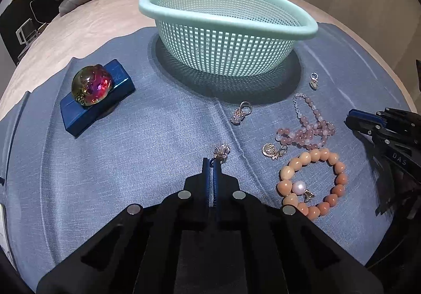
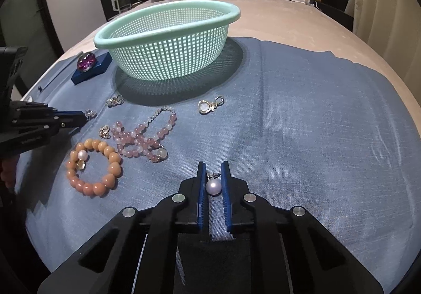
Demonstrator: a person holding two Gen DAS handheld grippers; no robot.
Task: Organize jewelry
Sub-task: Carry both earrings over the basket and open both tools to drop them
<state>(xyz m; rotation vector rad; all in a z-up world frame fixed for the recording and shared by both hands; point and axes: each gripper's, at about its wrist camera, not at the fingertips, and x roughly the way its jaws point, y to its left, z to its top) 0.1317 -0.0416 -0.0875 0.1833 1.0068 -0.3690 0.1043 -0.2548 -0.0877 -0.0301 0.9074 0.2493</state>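
My left tool (image 1: pixel 212 162) is pressed together on a small crystal earring (image 1: pixel 221 152) lying on the blue cloth (image 1: pixel 158 136), and my right tool (image 2: pixel 213 173) pinches a pearl earring (image 2: pixel 213 187) between its blue pads. Beyond them lie a peach bead bracelet (image 2: pixel 93 162), a pink bead bracelet (image 2: pixel 142 141) and more earrings. Farther back on the bed stands the mint mesh basket (image 2: pixel 168 30), with a blue box (image 1: pixel 97 99) bearing an iridescent glass ball (image 1: pixel 92 83) on its left.
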